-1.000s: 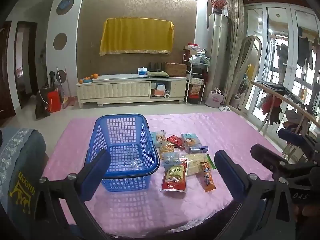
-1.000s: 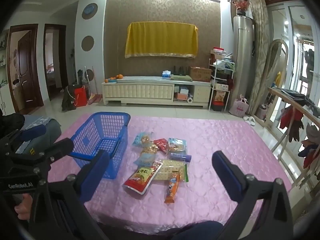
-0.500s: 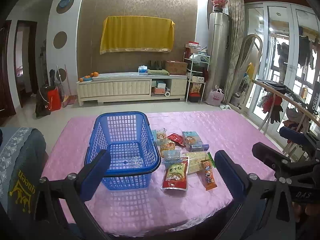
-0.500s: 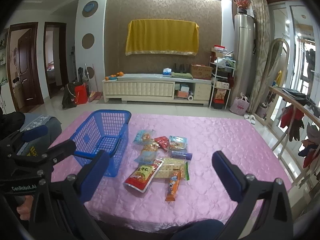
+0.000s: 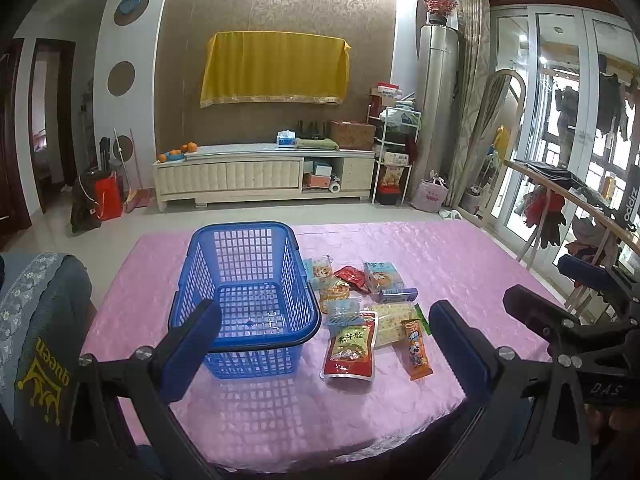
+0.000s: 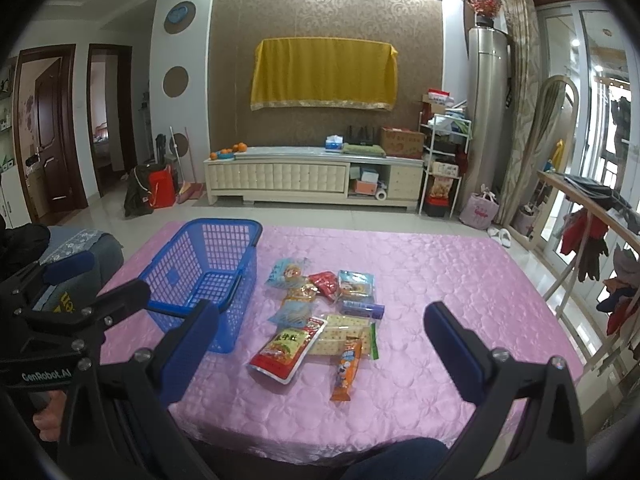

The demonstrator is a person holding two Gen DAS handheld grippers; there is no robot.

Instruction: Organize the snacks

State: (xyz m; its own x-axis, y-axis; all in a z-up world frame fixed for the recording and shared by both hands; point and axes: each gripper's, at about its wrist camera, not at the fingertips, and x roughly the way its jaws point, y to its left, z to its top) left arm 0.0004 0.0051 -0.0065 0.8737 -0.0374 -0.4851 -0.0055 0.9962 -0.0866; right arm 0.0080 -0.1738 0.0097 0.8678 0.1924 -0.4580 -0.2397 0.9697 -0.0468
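While apart, both hand-held grippers (image 5: 324, 334) (image 6: 320, 340) agape.

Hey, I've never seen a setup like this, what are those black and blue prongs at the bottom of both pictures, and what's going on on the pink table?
There is no robot here. A person holds one hand-held gripper in each hand, and a wide-angle camera on each looks forward along its two blue-padded fingers. One picture comes from the left hand-held gripper, the other from the right hand-held gripper. Each also shows in the other's picture, at the side.

Both are open and hold nothing, above the near edge of the table.

On the pink tablecloth stands an empty blue basket. Beside it, on its right, lies a loose pile of snack packets, among them a red pouch and an orange bar nearest the person. Nothing has gone into the basket yet.
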